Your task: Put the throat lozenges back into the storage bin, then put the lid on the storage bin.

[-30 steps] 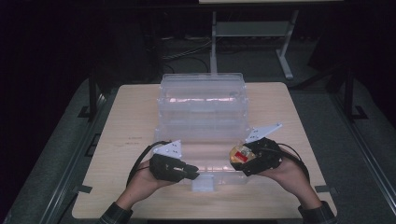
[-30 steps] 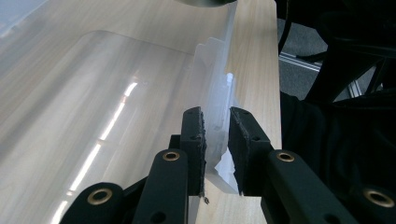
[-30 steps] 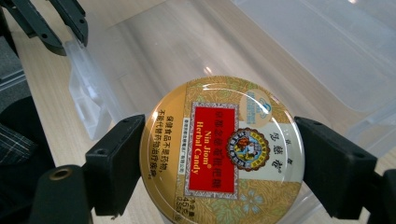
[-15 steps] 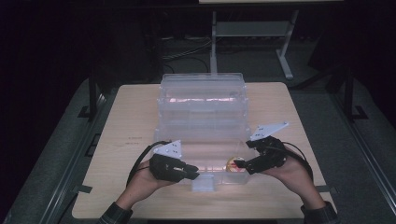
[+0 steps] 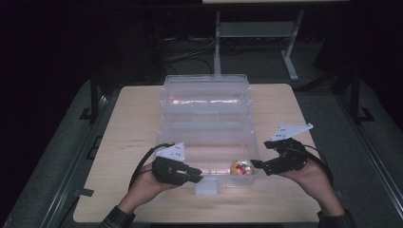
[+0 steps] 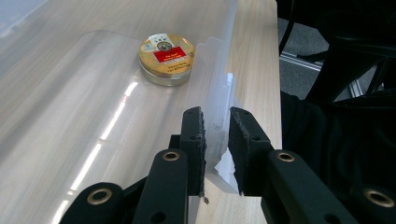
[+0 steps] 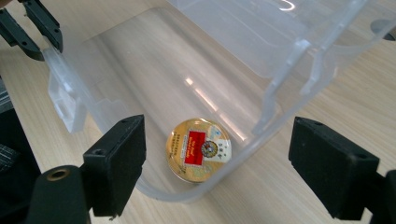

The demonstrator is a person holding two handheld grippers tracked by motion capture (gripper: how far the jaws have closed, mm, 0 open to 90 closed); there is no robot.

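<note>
Right then, you had a clear plastic box [image 5: 205, 124] standing in the middle of the tabletop [image 5: 128, 118], its lid [image 5: 205, 90] thrown back toward the far edge and its open tray reaching almost to the near edge. Inside the tray lay one thing, a round tin [image 5: 240, 167], resting flat on the floor of the box in the corner nearest your right hand, close against the curved wall there.

That tin [image 7: 198, 148] was low and disc-shaped, with a gold lid, a red rectangular label across the middle bearing small print too fine to read, and a pale round emblem beside the label. From the left gripper view its side [image 6: 166, 57] looked like plain silvery metal below the gold top.

Your left gripper [image 5: 196, 175] sat at the near edge of the box, left of the clasp tab [image 5: 207, 187], and its jaws were pinched together on the clear front wall [image 6: 219, 116], one pad inside the box and one outside, both pressing the plastic. That wall stood upright between the pads.

Your right gripper [image 7: 217, 175] hovered above the near right corner of the box with its jaws spread wide apart and nothing between the pads; the tin lay below and between them, untouched. In the high view this gripper [image 5: 256, 165] pointed inward at the box's right end, just beside the wall.
</note>
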